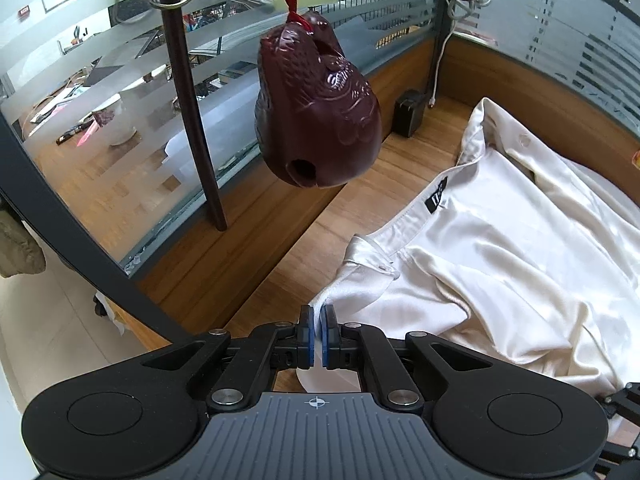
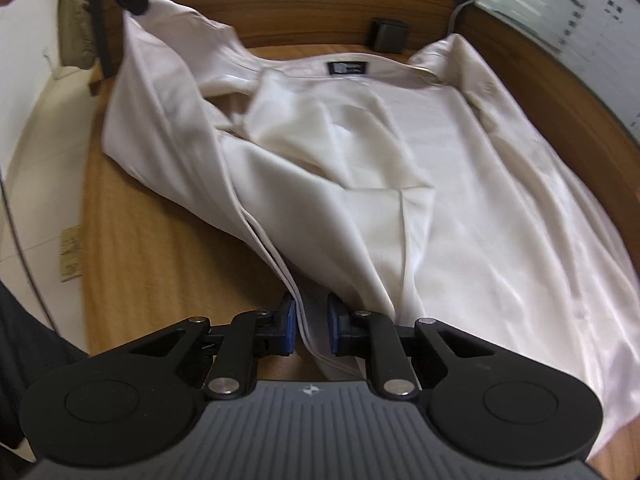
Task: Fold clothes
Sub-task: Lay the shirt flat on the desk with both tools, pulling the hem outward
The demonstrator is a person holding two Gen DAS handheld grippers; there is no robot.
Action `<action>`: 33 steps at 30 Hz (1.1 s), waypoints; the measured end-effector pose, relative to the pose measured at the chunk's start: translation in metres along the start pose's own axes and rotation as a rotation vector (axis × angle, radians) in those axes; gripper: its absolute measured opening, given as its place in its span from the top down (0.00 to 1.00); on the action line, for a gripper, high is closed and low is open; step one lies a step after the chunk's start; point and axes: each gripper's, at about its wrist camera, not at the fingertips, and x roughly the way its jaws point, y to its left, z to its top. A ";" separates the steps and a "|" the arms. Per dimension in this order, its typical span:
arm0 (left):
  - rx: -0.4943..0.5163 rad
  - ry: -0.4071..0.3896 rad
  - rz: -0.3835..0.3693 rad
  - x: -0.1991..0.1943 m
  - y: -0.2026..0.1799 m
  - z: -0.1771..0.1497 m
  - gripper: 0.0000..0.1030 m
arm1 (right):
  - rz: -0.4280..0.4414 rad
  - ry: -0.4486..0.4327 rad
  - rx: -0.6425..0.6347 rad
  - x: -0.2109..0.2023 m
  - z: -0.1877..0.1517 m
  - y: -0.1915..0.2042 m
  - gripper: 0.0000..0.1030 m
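Note:
A cream satin shirt [image 1: 500, 248] lies spread on the wooden table [image 1: 280, 268], collar and black label toward the back wall. My left gripper [image 1: 318, 320] is shut on a thin fold at the shirt's edge and holds it lifted. In the right wrist view the shirt [image 2: 400, 160] fills the table [image 2: 160, 240], and the left gripper [image 2: 134, 2] holds a corner raised at the top left. My right gripper [image 2: 312, 320] stands at the near hem. The doubled hem edge runs between its blue pads [image 2: 289, 320], with a gap still showing.
A dark red fish-shaped ornament [image 1: 316, 112] hangs on a red ribbon above the table's back left, beside a dark pole [image 1: 192, 112]. A black box [image 1: 408, 112] sits by the wooden back rim, under a white cable [image 1: 440, 48]. Frosted glass partitions enclose the desk.

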 end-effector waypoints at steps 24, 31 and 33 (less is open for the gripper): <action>0.085 0.038 -0.077 0.000 -0.019 -0.006 0.95 | 0.020 -0.001 0.136 -0.121 -0.005 -0.042 0.98; 0.155 0.047 -0.158 -0.006 -0.044 -0.003 0.95 | 0.033 0.074 0.201 -0.171 -0.015 -0.033 0.99; 0.167 0.046 -0.183 -0.008 -0.051 0.000 0.94 | 0.023 0.088 0.219 -0.184 -0.019 -0.031 0.99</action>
